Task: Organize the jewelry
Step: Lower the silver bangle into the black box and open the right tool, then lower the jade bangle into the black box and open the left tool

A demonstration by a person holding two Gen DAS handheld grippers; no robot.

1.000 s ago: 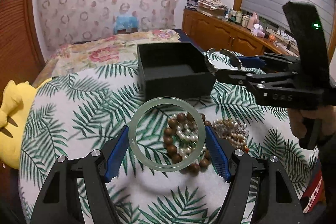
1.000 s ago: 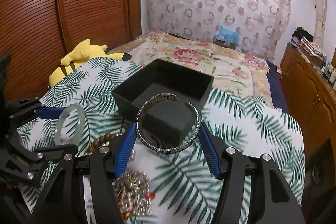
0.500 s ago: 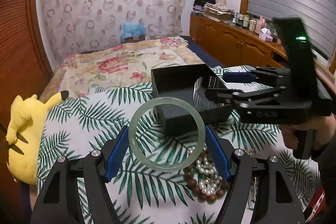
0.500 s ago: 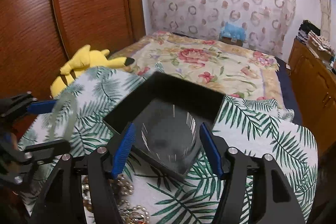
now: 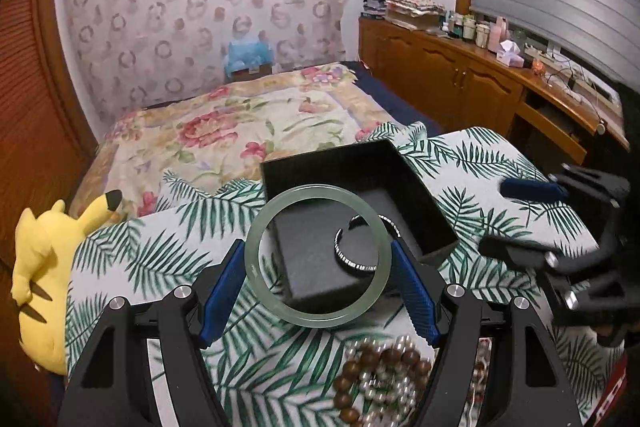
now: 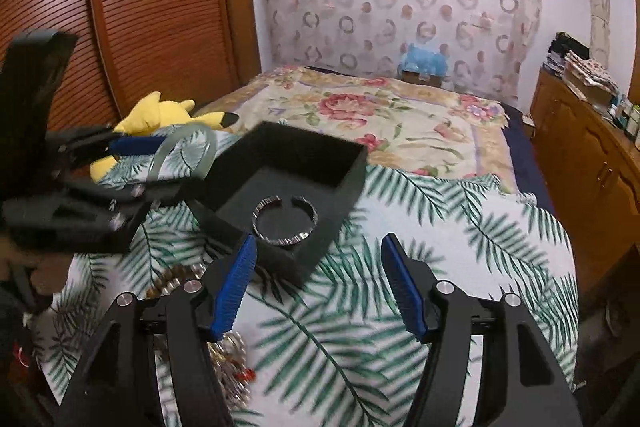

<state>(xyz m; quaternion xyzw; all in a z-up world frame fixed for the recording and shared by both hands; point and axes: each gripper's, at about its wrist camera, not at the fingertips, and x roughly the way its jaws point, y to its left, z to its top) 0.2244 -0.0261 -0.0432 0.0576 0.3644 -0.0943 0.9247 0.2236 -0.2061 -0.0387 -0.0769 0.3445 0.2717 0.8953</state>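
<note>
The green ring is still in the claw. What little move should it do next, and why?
Probably carry the green ring a little farther over the black box before letting go. The left claw grips it by both sides above the box's near edge, not its middle. The silver cuff already lies inside, and the right claw is empty, clear of the box.

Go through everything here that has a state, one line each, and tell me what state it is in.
Black box: open, no lid on it.
Silver cuff: lying flat inside the black box.
Jade bangle: clamped between the left gripper's fingers, held over the box's near corner.
Left gripper: shut on the jade bangle.
Right gripper: open, empty.
Bead bracelets: heaped loose on the palm-leaf cloth.
</note>
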